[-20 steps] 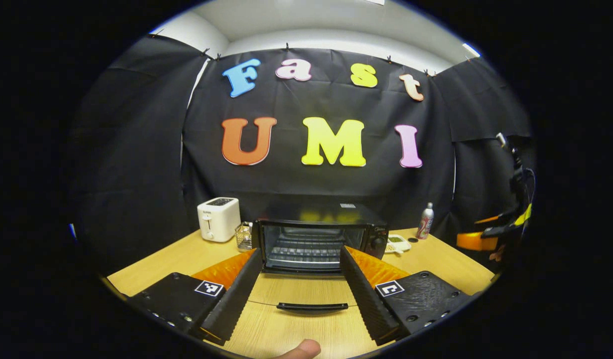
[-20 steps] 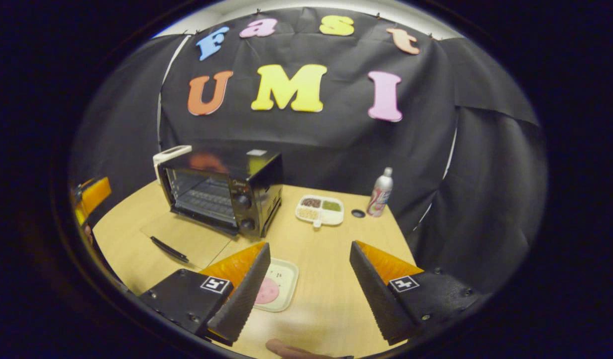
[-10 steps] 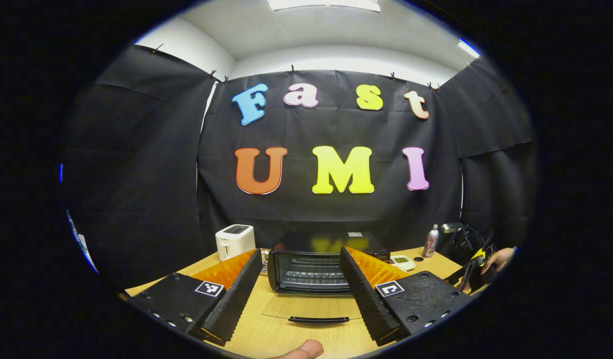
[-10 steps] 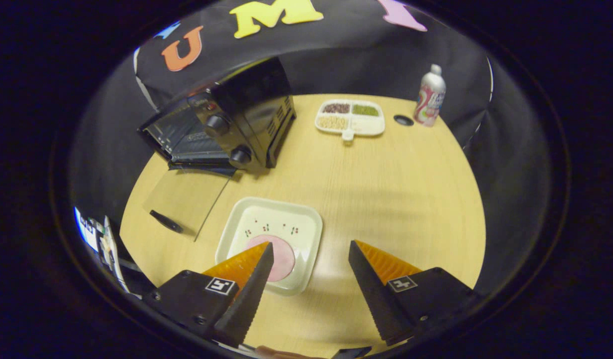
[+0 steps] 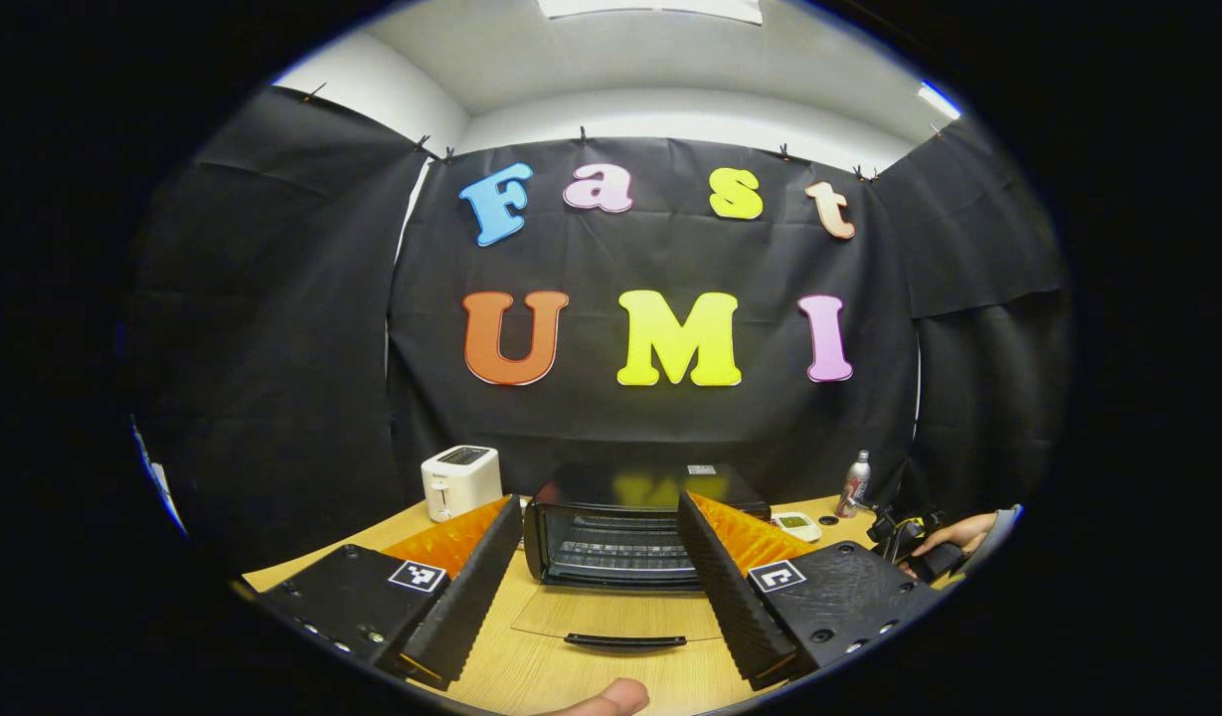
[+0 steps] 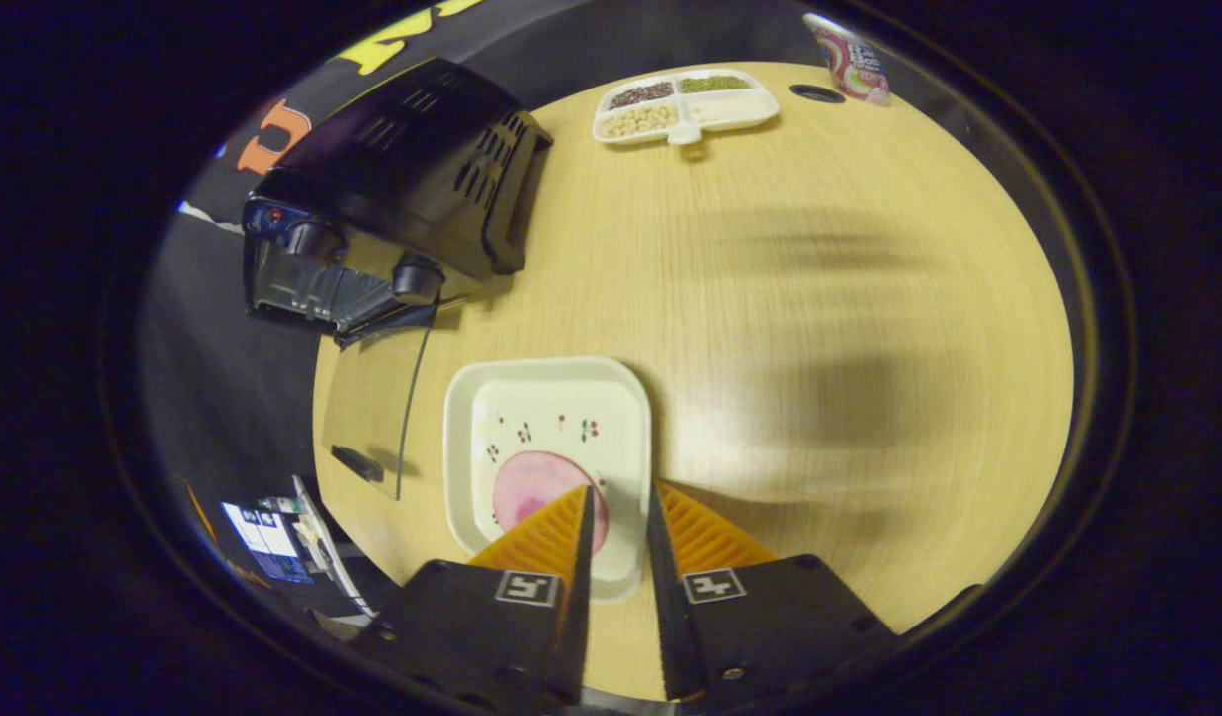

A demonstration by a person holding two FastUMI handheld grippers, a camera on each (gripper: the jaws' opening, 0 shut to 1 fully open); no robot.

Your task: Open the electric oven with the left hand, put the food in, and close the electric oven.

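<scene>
A light wood-grain table (image 6: 819, 298) carries everything: straight ahead of the left gripper (image 5: 601, 587) stands a black electric oven (image 5: 630, 522) with its glass door (image 5: 611, 617) folded down flat onto the tabletop, and a white two-slot toaster (image 5: 460, 481) sits off to that gripper's left, farther back. Just ahead of the right gripper (image 6: 618, 557), partly under its fingers, lies a square cream plate (image 6: 546, 438) bearing a round pink slice of food (image 6: 536, 487). Well beyond it rest a white divided tray of beans and grains (image 6: 682, 99), a small dark disc (image 6: 817, 93) and a slim printed can (image 6: 851, 62).
</scene>
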